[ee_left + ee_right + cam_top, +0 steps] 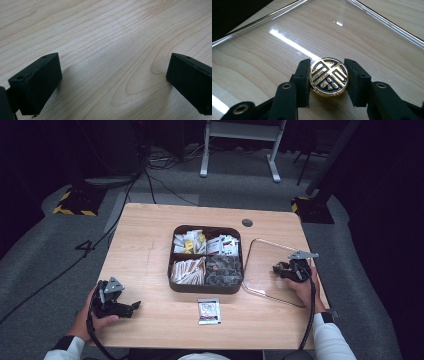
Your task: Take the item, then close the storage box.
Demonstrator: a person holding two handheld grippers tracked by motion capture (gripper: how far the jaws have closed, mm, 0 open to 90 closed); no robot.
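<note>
Right gripper view: the right gripper clamps the gold knob of the clear lid, at the box's three o'clock; the left gripper gapes wide over bare bench.
</note>
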